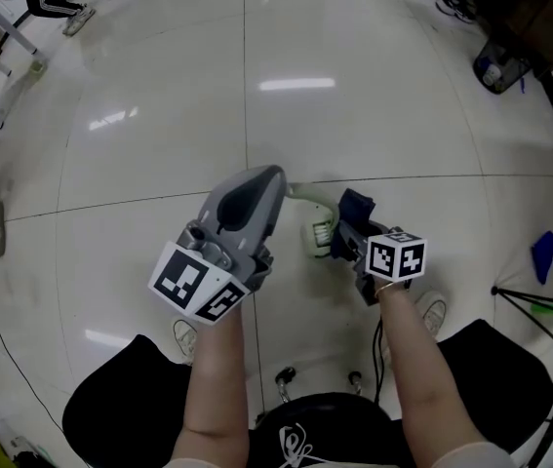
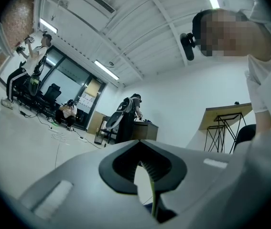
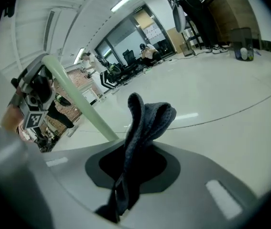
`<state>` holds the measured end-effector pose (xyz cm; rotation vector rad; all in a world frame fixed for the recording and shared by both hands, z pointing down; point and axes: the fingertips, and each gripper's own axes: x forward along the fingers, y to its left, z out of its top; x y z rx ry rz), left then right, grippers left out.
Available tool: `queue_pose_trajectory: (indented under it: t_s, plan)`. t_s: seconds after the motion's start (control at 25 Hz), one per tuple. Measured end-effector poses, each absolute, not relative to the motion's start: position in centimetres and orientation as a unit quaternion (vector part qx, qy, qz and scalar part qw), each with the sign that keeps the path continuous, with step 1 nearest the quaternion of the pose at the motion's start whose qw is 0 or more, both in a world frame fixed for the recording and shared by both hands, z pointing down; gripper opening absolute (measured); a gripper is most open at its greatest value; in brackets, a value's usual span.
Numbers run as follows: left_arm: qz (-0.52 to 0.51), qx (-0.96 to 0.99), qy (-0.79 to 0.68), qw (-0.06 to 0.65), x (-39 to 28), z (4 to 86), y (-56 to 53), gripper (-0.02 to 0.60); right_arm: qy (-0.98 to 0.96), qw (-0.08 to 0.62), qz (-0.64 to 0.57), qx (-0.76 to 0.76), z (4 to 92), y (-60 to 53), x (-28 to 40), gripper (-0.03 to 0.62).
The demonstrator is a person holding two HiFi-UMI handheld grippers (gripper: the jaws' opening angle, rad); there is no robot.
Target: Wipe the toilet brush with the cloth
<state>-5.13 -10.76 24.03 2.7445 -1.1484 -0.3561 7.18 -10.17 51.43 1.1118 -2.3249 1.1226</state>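
Dark blue cloth [image 3: 144, 123] stands pinched in the right claw [image 1: 347, 230], just beside the bristle head of the pale green toilet brush [image 1: 319, 234], whose thin handle [image 3: 80, 101] is clamped in the closed left claw [image 1: 272, 177] above the pale tiled floor [image 1: 354, 115].

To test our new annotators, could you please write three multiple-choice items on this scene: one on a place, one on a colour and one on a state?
1. Where is the brush head? A between the left gripper and the right gripper; B inside a bucket; C left of both grippers.
2. What colour is the brush handle? A red; B pale green; C black.
3. What are the right gripper's tongs doing? A gaping empty; B gripping the brush handle; C pinching the cloth.
Key: A, the head view shows it between them; B, the right gripper view shows that tint; C, the cloth stands clamped there.
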Motion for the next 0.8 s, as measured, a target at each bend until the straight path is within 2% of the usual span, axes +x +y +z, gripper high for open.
queue_pose_trajectory:
  t_s: [0.2,0.32,0.4,0.6,0.72,0.8]
  plan:
    - [-0.120,0.915,-0.378,0.073,-5.0,24.1,-10.7,0.006,-0.790,0.155,0.455,0.380,54.2,-9.1,7.2,0.063]
    - [-0.115,0.917,-0.374,0.075,-4.8,24.0,-10.7,0.006,-0.777,0.181,0.464,0.384,54.6,-8.0,8.2,0.063]
    - [-0.107,0.919,-0.373,0.074,-4.7,24.0,-10.7,0.006,-0.794,0.172,0.410,0.414,51.6,-8.5,9.0,0.064]
    - [-0.100,0.917,-0.378,0.082,-4.8,24.1,-10.8,0.006,-0.909,0.030,0.144,0.390,35.0,-8.2,5.2,0.063]
    - [-0.105,0.913,-0.382,0.100,-4.7,24.4,-11.0,0.006,-0.943,0.057,0.062,0.323,30.9,-4.6,0.5,0.063]
    - [-0.106,0.913,-0.379,0.107,-4.7,24.3,-11.0,0.006,-0.947,0.086,0.083,0.298,31.1,-3.4,-2.2,0.063]
